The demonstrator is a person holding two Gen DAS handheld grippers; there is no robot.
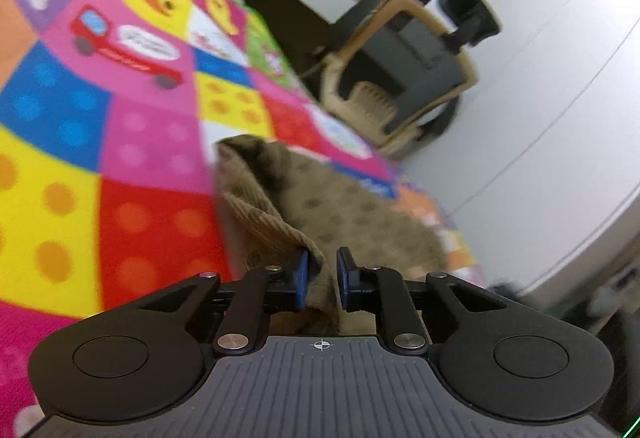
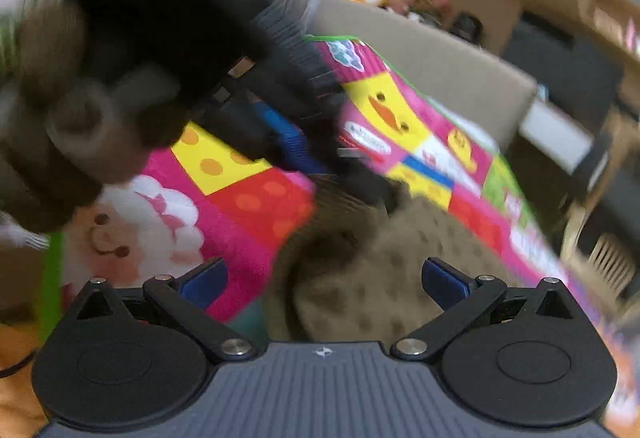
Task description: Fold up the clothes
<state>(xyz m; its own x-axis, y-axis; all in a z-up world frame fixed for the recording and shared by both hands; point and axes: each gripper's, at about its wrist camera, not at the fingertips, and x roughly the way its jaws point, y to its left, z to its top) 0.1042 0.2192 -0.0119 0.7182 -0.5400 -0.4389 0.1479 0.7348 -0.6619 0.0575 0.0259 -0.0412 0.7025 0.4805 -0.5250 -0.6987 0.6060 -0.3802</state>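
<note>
pinching brown garment (image 1: 320, 205), left tongs (image 1: 322, 278), right tongs (image 2: 324, 284) agape

Even, bright indoor light, no glare. Heavy motion blur in right wrist view; left softer. Fisheye bending, dark corners.

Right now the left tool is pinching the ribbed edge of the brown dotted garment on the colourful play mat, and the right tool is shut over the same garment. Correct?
Not quite. The right tool is open, its jaws spread wide above the brown dotted garment, as the right wrist view shows. The rest holds: the left tool pinches the garment's ribbed edge on the colourful play mat.
</note>
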